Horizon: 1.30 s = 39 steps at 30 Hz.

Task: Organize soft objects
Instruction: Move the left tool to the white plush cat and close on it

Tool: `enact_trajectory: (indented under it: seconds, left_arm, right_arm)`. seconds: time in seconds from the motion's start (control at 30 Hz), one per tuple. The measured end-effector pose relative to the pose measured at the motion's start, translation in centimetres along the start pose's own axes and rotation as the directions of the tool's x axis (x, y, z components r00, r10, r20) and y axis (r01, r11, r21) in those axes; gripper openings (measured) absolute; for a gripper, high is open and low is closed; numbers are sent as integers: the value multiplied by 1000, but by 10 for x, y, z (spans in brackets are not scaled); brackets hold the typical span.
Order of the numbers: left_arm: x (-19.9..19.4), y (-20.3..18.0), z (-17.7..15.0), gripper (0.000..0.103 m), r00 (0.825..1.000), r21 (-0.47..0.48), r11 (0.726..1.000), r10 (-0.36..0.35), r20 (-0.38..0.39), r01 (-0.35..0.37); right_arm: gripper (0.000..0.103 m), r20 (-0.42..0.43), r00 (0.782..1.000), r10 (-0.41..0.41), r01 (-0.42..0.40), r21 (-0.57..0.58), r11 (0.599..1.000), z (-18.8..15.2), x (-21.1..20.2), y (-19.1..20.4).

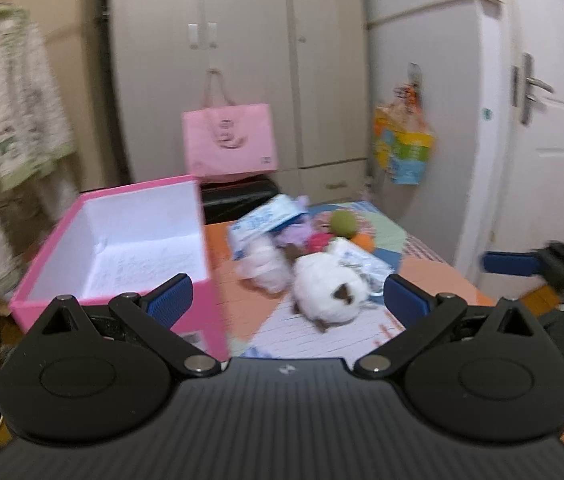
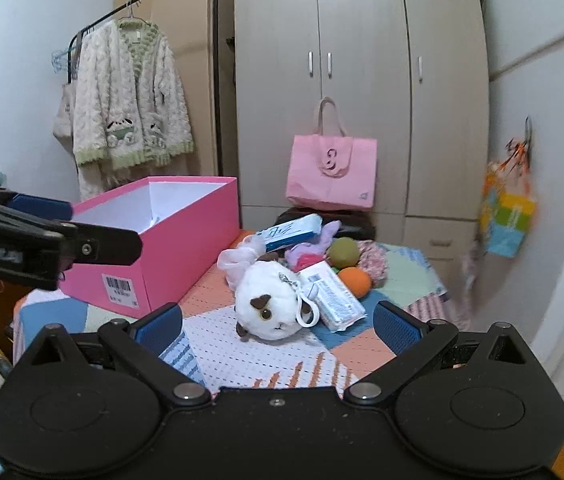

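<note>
Two grippers up, both of mine with jaws spread wide and nothing between the blue pads. My left gripper hovers over the near edge of the patchwork table cover, and the white plush toy lies straight ahead of it, just beyond the fingertips, on its side. The open pink box stands to the left of that toy, its near corner right behind my left finger, white inside. From my right gripper the same plush sits dead centre ahead, keyring clip touching its flank, a wrapped tissue pack leaning against it. Behind it huddle a green ball, an orange ball, a purple plush and another blue-and-white pack.
</note>
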<state>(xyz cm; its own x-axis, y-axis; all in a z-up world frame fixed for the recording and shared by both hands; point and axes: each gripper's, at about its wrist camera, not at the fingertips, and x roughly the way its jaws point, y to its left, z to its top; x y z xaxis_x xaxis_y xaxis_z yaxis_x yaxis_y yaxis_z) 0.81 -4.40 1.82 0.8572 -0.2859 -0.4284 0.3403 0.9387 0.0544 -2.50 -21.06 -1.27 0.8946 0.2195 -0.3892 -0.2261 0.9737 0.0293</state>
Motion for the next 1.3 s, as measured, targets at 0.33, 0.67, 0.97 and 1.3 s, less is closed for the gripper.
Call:
enact_trajectory:
  seconds: [0.33, 0.67, 0.97, 1.3]
  left_arm:
    - [51, -3, 12, 103, 994, -21, 995, -102, -35, 101]
    - [98, -4, 7, 100, 980, -14, 982, -190, -58, 189]
    - [135, 0, -4, 98, 959, -88, 965, -257, -122, 247]
    - [164, 12, -15, 86, 940, -173, 955, -274, -204, 241]
  right_arm:
    - [103, 12, 991, 132, -132, -7, 991, -11, 41, -17]
    - [103, -8, 985, 170, -170, 42, 985, -18, 99, -34]
    - [101, -49, 963, 266, -262, 77, 962, -24, 123, -36]
    - [91, -87, 970, 228, -231, -24, 973, -32, 139, -17]
